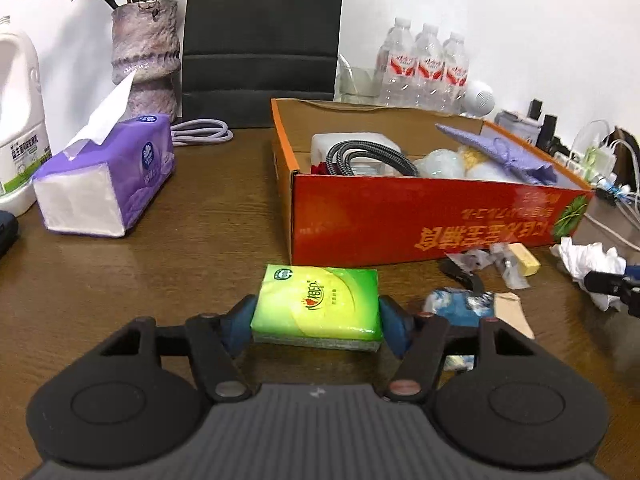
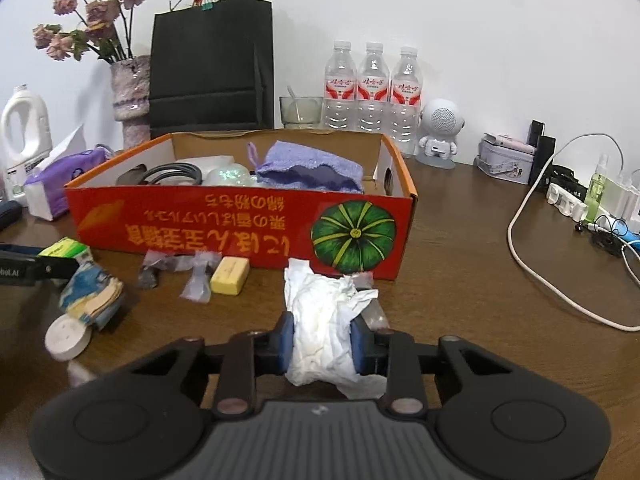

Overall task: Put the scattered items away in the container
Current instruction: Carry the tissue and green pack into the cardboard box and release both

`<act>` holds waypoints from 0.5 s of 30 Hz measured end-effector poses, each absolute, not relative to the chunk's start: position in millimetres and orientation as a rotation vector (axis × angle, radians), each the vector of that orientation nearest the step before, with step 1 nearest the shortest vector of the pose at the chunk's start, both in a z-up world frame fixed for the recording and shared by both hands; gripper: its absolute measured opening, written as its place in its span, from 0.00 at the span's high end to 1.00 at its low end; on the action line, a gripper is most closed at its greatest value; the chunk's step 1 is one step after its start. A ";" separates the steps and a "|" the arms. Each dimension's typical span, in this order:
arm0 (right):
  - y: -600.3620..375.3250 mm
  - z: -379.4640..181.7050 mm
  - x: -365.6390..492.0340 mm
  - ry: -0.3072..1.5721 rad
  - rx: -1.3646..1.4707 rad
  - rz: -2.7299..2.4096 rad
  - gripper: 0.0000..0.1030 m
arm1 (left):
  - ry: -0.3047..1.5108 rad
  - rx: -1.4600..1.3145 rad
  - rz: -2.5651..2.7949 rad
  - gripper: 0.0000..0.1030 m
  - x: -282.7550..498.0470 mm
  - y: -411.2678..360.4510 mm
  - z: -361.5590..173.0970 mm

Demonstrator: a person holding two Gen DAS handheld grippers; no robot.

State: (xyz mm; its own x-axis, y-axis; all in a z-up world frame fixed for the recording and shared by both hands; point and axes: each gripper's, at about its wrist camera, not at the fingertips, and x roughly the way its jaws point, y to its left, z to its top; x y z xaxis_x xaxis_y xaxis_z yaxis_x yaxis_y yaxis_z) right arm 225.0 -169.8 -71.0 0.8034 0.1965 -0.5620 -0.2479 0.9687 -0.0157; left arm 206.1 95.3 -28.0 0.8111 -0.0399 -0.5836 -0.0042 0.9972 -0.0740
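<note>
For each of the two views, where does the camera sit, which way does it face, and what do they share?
Left wrist: sits behind the left gripper, facing the red box; its fingers clamp the green tissue pack.
Right wrist: sits behind the right gripper, facing the same box's pumpkin side; its fingers clamp the crumpled tissue.
Shared: box, water bottles, vase, yellow block.

1. Three water bottles [image 2: 373, 88] stand in a row at twelve o'clock.
2. A black paper bag [image 2: 210, 64] rises at eleven.
3. A vase [image 2: 130, 96] holds dried roses at ten.
4. A white robot-shaped speaker [image 2: 440, 130] sits at one.
</note>
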 end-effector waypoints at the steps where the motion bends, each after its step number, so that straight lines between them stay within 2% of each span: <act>1: -171.1 -70.4 221.1 0.587 -0.092 0.234 0.75 | 0.614 -0.078 -0.019 0.36 201.0 95.4 -27.0; 9: -184.8 -62.3 205.2 0.559 -0.047 0.228 0.75 | 0.532 -0.135 -0.025 0.37 161.3 98.1 -8.5; 15: -181.9 -29.3 203.7 0.464 -0.028 0.269 0.75 | 0.376 -0.139 -0.057 0.37 145.6 94.5 42.7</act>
